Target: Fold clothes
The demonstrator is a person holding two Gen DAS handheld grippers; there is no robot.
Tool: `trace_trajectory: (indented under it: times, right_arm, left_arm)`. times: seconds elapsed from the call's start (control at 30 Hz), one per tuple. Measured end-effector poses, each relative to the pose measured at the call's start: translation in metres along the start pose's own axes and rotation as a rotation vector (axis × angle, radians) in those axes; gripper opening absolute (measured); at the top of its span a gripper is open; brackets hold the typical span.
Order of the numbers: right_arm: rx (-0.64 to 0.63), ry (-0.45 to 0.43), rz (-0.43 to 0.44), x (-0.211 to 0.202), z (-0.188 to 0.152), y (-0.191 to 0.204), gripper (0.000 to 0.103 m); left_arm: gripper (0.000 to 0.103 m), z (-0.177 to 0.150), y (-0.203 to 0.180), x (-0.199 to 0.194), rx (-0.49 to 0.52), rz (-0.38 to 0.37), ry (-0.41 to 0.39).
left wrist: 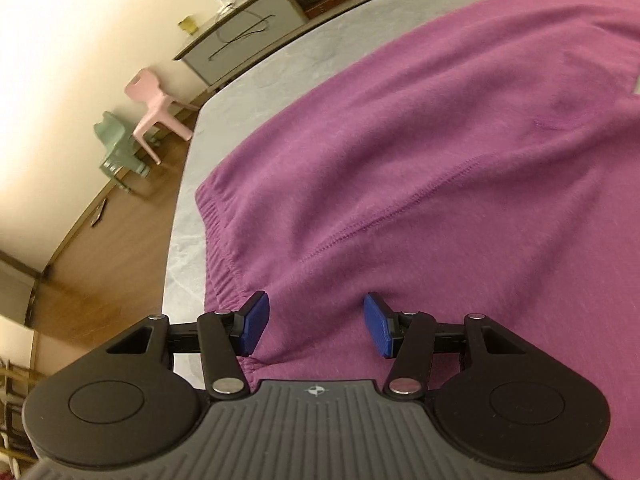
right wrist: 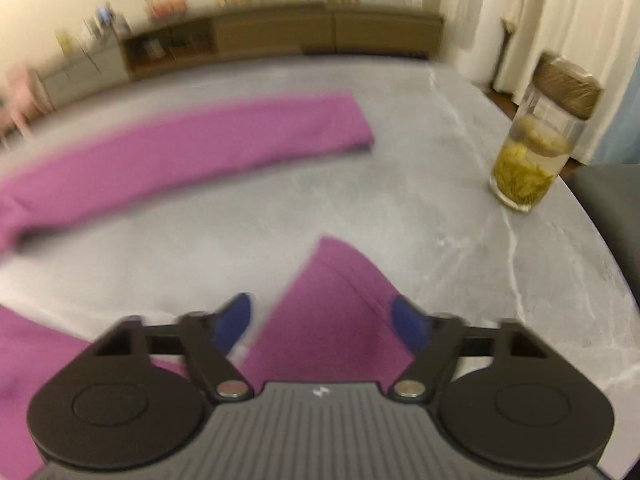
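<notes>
The purple knit garment (left wrist: pixel 420 160) lies spread on the grey marble-patterned table (left wrist: pixel 280 52), filling the space ahead of the left gripper (left wrist: pixel 316 324) and running off to its right. The garment's ribbed hem (left wrist: pixel 218 240) lies just left of the jaws, and the bare table edge lies left of that. Ahead of the right gripper (right wrist: pixel 322 320), 1 cuffed leg end (right wrist: pixel 340 280) lies between the jaws, and the other leg (right wrist: pixel 192 144) stretches across the table farther ahead. The clear glass jar with a woven lid (right wrist: pixel 536 148) stands on the table, ahead and right of the jaws.
</notes>
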State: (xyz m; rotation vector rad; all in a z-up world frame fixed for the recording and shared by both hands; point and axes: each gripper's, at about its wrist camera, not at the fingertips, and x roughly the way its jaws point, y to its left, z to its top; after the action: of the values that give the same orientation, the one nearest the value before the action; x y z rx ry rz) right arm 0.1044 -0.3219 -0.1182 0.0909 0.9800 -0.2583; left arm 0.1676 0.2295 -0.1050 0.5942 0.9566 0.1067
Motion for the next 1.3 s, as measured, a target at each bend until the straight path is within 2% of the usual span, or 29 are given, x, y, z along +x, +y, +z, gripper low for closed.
trace_trajectory:
  times: [0.03,0.1,0.13,0.2,0.3,0.33,0.4,0.47,0.57,0.63,0.7,0.8,0.83,0.87,0.9,0.93,1.0,1.03,1.07,1.1,1.17,1.3]
  right_arm:
    - [-0.021,0.037,-0.040,0.012,0.001,0.006,0.035]
    - [-0.037,0.034,-0.037,0.011,0.003,0.007,0.011]
    - [-0.033,-0.003,-0.041,0.002,0.002,0.003,0.006]
    - [-0.024,-0.085,-0.049,-0.016,0.000,-0.005,0.005]
    - [0.102,-0.324,0.062,-0.081,-0.005,-0.029,0.005]
    - [0.141,-0.333,0.060,-0.086,-0.011,-0.038,0.005]
    - [0.218,-0.340,0.048,-0.094,-0.023,-0.057,0.014]
    - [0.215,-0.240,0.011,-0.064,-0.023,-0.065,0.045]
    - [0.193,-0.273,-0.031,-0.054,-0.021,-0.071,0.045]
    - [0.249,-0.282,0.012,-0.058,-0.021,-0.079,0.047]
    - [0.280,-0.236,0.041,-0.058,-0.024,-0.081,0.048]
    - [0.228,-0.122,0.012,-0.043,-0.027,-0.074,0.048]
    - [0.206,-0.105,-0.012,-0.040,-0.028,-0.072,0.053]
    - [0.189,-0.104,-0.026,-0.035,-0.030,-0.072,0.067]
    - [0.172,-0.103,-0.039,-0.030,-0.031,-0.071,0.073]
    - [0.151,-0.093,-0.045,-0.023,-0.031,-0.071,0.075]
    - [0.109,-0.072,-0.054,-0.010,-0.030,-0.070,0.070]
    - [0.087,-0.062,-0.059,-0.003,-0.030,-0.070,0.056]
    - [0.077,-0.049,-0.024,0.000,-0.029,-0.068,0.025]
    - [0.067,-0.036,0.015,0.003,-0.029,-0.067,0.014]
    - [0.052,-0.066,0.017,-0.007,-0.025,-0.061,0.008]
    - [0.200,-0.258,0.107,-0.049,-0.012,-0.076,0.007]
  left_arm:
    - [0.056,0.000,0.001,0.001,-0.010,0.010,0.001]
    - [0.057,0.000,0.005,0.004,-0.030,0.029,0.003]
    - [0.057,0.001,0.008,0.005,-0.037,0.037,0.005]
    - [0.057,0.001,0.013,0.009,-0.052,0.056,0.012]
    - [0.057,0.001,0.016,0.011,-0.065,0.066,0.017]
    - [0.057,0.001,0.016,0.010,-0.060,0.067,0.015]
    - [0.057,0.002,0.015,0.010,-0.050,0.075,0.016]
    - [0.057,0.004,0.013,0.012,-0.040,0.107,0.022]
    - [0.057,0.004,0.010,0.014,-0.021,0.163,0.033]
    - [0.057,0.002,0.008,0.015,-0.016,0.185,0.034]
    - [0.057,0.000,0.006,0.016,-0.010,0.207,0.035]
    - [0.057,-0.001,0.008,0.017,-0.027,0.221,0.034]
    - [0.056,0.000,0.011,0.017,-0.049,0.213,0.033]
    - [0.056,0.000,0.014,0.017,-0.070,0.204,0.032]
    - [0.056,0.000,0.016,0.017,-0.081,0.198,0.032]
    - [0.056,0.000,0.016,0.017,-0.083,0.199,0.030]
    - [0.056,-0.001,0.016,0.017,-0.085,0.201,0.027]
    - [0.056,-0.001,0.016,0.017,-0.087,0.202,0.026]
    - [0.056,-0.002,0.015,0.017,-0.088,0.203,0.024]
    - [0.056,-0.002,0.015,0.017,-0.089,0.204,0.022]
    - [0.056,-0.003,0.015,0.017,-0.092,0.206,0.019]
    - [0.057,-0.001,0.019,0.022,-0.119,0.225,0.025]
